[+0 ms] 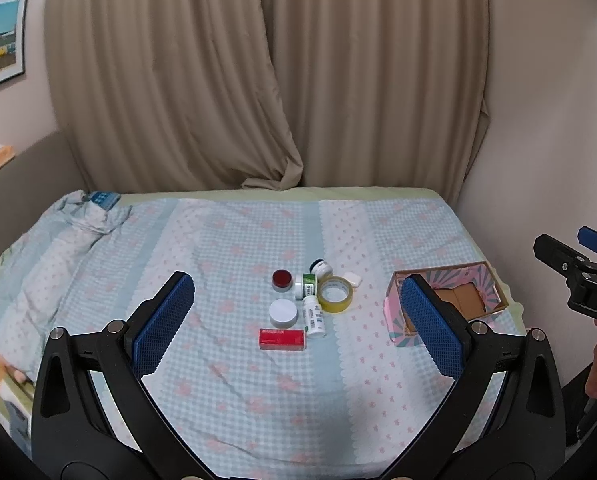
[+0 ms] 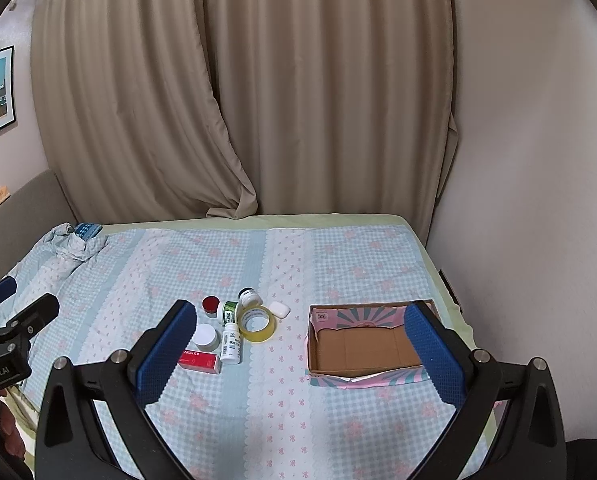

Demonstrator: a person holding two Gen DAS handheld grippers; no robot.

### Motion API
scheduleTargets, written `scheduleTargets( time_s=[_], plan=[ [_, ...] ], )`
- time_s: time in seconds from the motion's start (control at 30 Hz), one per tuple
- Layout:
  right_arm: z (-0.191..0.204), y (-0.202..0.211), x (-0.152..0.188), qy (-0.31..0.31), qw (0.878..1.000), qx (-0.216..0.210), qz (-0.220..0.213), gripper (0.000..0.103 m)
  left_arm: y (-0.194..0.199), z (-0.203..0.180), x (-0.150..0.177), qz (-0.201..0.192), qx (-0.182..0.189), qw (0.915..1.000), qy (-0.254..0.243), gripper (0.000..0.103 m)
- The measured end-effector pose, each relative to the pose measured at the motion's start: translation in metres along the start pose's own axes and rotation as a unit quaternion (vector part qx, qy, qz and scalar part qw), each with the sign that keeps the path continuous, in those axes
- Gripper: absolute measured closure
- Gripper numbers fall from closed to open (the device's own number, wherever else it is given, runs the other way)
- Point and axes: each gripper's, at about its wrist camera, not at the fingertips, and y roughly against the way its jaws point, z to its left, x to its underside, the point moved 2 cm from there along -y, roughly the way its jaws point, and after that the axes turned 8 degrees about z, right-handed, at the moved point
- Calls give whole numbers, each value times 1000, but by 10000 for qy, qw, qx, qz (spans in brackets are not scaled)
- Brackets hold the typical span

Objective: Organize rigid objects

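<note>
Task not begun, by the look of it: cardboard box (image 2: 362,350) on the bed's (image 2: 338,420) right side holds nothing visible. All items, incl. tape roll (image 2: 259,323), red carton (image 2: 199,361), jars & bottles, sit clustered mid-bed, left of box. Left gripper (image 1: 298,320) & right gripper (image 2: 298,348): fingers wide apart, holding nothing.

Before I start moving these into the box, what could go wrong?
The items are bunched tight: the tape roll touches the white bottle and green-labelled jar, so a wide-open right claw may knock neighbours. The bottle lies on its side and could roll. The soft, wrinkled bedspread may let the box shift.
</note>
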Motion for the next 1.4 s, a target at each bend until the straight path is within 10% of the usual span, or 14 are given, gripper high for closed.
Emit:
scheduleTargets(
  time_s=[1.1, 1.4],
  plan=[
    [-6, -6, -2, -17, 9999, -111, 75, 0, -7, 7, -1, 97, -66, 9999, -56, 1],
    [-10, -20, -5, 178, 9993, -310, 101, 0, -37, 5, 2, 706, -82, 9974, 115, 1]
  ],
)
